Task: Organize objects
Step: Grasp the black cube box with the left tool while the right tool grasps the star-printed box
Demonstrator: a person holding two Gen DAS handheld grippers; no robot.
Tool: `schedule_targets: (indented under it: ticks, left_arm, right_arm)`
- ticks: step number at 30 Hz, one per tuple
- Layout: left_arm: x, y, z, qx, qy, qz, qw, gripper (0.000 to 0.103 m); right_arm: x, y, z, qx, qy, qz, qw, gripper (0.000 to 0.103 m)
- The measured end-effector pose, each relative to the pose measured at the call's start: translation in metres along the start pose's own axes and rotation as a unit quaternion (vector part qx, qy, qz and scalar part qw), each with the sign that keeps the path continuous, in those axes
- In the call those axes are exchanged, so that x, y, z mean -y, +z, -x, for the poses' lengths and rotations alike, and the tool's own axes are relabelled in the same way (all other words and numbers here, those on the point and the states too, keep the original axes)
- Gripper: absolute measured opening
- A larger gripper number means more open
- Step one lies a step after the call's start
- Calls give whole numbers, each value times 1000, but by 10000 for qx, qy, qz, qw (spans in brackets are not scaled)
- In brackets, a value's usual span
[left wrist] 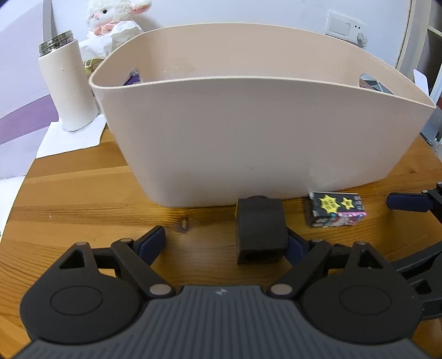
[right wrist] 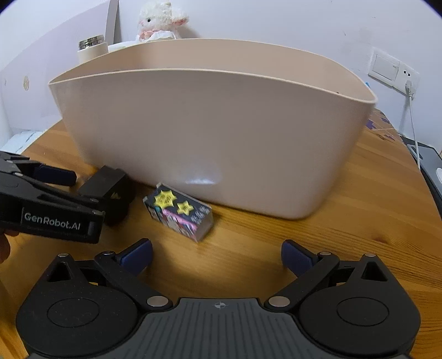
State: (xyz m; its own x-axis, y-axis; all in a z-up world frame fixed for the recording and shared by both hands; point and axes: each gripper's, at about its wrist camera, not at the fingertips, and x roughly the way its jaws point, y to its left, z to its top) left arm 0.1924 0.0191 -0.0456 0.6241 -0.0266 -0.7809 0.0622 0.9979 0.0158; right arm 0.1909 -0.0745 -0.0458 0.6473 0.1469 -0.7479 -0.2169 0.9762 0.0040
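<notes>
Resting on the wooden worktop [left wrist: 83, 193], a black block [left wrist: 259, 229] and a small printed box [left wrist: 335, 210] are seen just in front of the near wall of a large beige bin [left wrist: 248, 124].

Left hand-held gripper [left wrist: 225, 240]: jaws are spread wide. The black block sits between them, but off-centre, hard against the right-side finger, with a clear gap to the left-side finger. Actual contact cannot be told. In the right wrist view the same gripper [right wrist: 74, 187] is seen coming in from the left, the block [right wrist: 109, 190] at its tip.

Right hand-held gripper [right wrist: 216, 254]: jaws are spread, nothing is held. The printed box [right wrist: 179, 212] lies ahead of it and slightly to the left, near but apart from both fingers. Its long axis runs diagonally, from far-left to near-right, so it is not squared to the finger line.

Judgement: the block is the left gripper's piece and the box is the right's, each being nearer to its own side. A closing move on the block is expected to push it sideways before it is pinched. For the box, a twist of the wrist is likely needed so that the short faces or long sides are met evenly. The bin rim stands high above both pieces, so a lift over it is needed.

Behind the bin, a white flask [left wrist: 66, 82] and a plush lamb [left wrist: 113, 16] are noted.
</notes>
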Motion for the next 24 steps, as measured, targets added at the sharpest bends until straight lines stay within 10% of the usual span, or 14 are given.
schedule_targets:
  ticks: [15, 21, 24]
  left_arm:
    - [-15, 4, -3, 21, -93, -46, 9999, 56]
    - [-16, 5, -4, 41, -170, -78, 9998, 34]
    - [-15, 4, -4, 57, -181, -112, 9998, 34]
  right_arm:
    - [-27, 5, -13, 399, -477, -522, 9967, 100]
    - [-36, 9, -6, 483, -388, -446, 9971, 53]
    - [-30, 10, -5, 470, -341, -480, 9972, 51]
